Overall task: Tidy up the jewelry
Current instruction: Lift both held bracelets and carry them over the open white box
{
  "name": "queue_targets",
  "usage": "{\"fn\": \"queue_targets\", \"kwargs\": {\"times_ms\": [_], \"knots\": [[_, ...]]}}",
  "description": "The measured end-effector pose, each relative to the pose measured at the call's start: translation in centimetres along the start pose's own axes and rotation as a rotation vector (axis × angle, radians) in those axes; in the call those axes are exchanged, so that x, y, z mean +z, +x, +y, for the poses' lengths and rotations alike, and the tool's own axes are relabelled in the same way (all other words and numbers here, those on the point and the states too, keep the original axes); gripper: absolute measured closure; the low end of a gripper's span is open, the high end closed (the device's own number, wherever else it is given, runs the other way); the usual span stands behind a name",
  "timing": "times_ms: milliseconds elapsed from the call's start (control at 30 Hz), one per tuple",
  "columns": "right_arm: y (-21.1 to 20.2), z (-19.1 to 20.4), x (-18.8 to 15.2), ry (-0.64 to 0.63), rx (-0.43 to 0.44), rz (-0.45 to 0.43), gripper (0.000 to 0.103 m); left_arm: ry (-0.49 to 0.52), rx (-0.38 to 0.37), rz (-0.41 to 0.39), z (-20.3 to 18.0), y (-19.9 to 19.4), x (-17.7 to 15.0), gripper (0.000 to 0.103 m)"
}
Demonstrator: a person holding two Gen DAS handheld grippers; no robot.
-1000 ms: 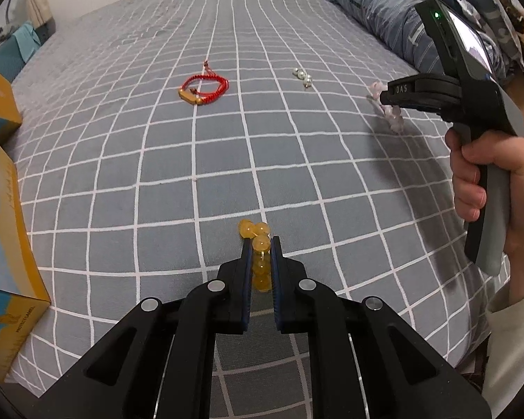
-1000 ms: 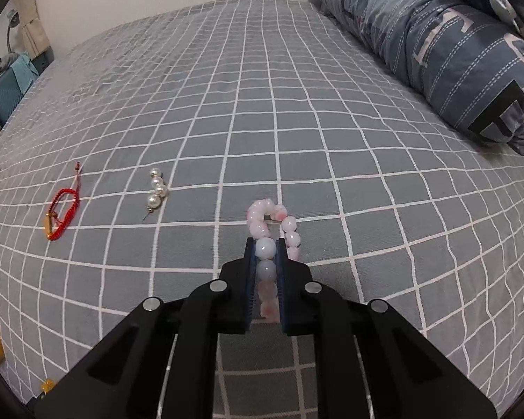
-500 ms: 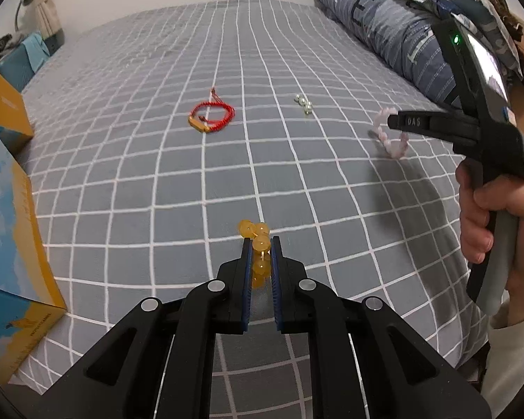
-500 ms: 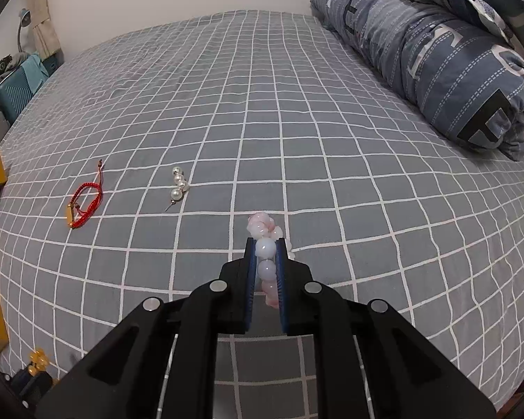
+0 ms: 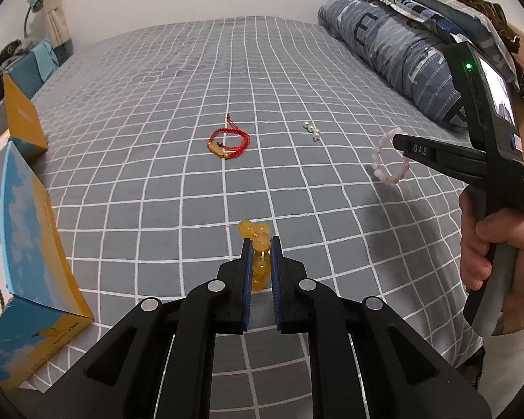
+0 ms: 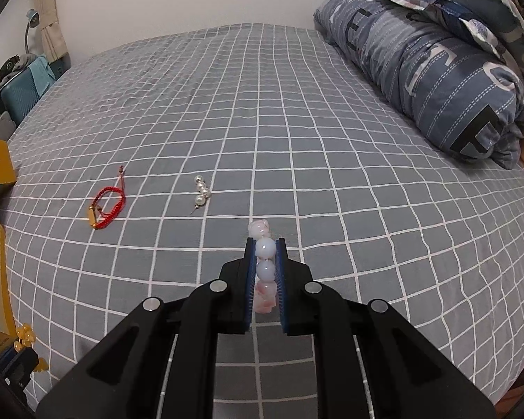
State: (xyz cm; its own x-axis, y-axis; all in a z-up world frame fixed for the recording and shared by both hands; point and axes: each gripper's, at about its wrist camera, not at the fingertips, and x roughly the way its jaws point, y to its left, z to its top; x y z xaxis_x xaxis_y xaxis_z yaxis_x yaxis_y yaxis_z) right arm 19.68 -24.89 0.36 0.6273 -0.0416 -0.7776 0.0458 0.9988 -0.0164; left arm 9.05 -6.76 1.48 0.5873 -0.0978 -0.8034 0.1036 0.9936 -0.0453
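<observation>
My left gripper (image 5: 261, 244) is shut on a yellow bead bracelet (image 5: 258, 255) and holds it above the grey checked bedspread (image 5: 157, 181). My right gripper (image 6: 264, 244) is shut on a pink bead bracelet (image 6: 264, 265), also lifted; it hangs from the right gripper's tip in the left wrist view (image 5: 387, 160). A red cord bracelet (image 5: 228, 141) with a gold bar lies on the bed ahead, and shows in the right wrist view (image 6: 106, 204). A short string of pearls (image 5: 311, 130) lies to its right, also in the right wrist view (image 6: 201, 190).
A blue and yellow box (image 5: 28, 251) stands open at the left bed edge, with a yellow box (image 5: 21, 118) behind it. Rolled blue quilts (image 6: 436, 70) lie along the right side. The left gripper's tip with yellow beads shows at lower left (image 6: 24, 340).
Both grippers have risen and drawn back from the bedspread with their bracelets. The pink bracelet now hangs freely off the bed.
</observation>
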Motion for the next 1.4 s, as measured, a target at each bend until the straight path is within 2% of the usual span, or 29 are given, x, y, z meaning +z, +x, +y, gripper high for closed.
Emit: {"fn": "queue_targets", "kwargs": {"times_ms": [467, 767, 1000, 1200, 1400], "knots": [[-3.4, 0.4, -1.3, 0.005, 0.024, -0.008, 0.093, -0.002, 0.007, -0.028, 0.5, -1.4, 0.5, 0.094], [-7.5, 2.7, -0.8, -0.019, 0.077, -0.080, 0.093, -0.036, 0.082, -0.085, 2.4, -3.8, 1.8, 0.094], [-10.4, 6.6, -0.4, -0.074, 0.127, -0.129, 0.093, -0.102, 0.156, -0.146, 6.4, -7.4, 2.4, 0.094], [-11.2, 10.5, -0.2, -0.129, 0.171, -0.137, 0.093, -0.162, 0.181, -0.190, 10.3, -10.9, 2.1, 0.094], [-12.4, 15.5, 0.0, -0.182, 0.236, -0.149, 0.093, -0.225, 0.229, -0.197, 15.3, -12.6, 1.3, 0.094]]}}
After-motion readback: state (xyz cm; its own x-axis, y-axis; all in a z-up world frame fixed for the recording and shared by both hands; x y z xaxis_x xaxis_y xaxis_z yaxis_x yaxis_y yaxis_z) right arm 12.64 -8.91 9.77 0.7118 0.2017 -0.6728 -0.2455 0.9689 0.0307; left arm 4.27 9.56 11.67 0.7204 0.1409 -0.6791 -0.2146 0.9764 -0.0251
